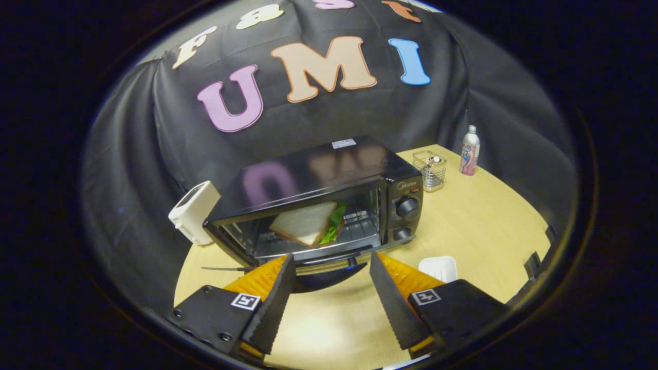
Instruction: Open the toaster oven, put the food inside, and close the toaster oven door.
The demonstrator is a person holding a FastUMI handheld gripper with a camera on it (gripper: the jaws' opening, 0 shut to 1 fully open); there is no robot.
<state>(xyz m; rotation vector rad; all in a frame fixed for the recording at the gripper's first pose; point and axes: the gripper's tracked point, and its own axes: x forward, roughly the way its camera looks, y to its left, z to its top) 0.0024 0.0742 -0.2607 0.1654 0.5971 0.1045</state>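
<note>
A black toaster oven [329,169] stands on the table just beyond my fingers. Its door [329,264] is folded down and open, and the door's front edge lies between my fingertips. A sandwich [306,223] of white bread with green lettuce rests tilted on the rack inside the oven. My gripper [331,257] is open and holds nothing. Its two black ridged fingers [272,303] stand well apart, one on each side of the door's front edge, and do not touch it.
A white toaster [194,211] stands left of the oven. Right of the oven are a clear container [431,169] and a bottle [469,150]. A small white dish [438,268] lies by my right finger. The light wooden table [488,226] has room to the right.
</note>
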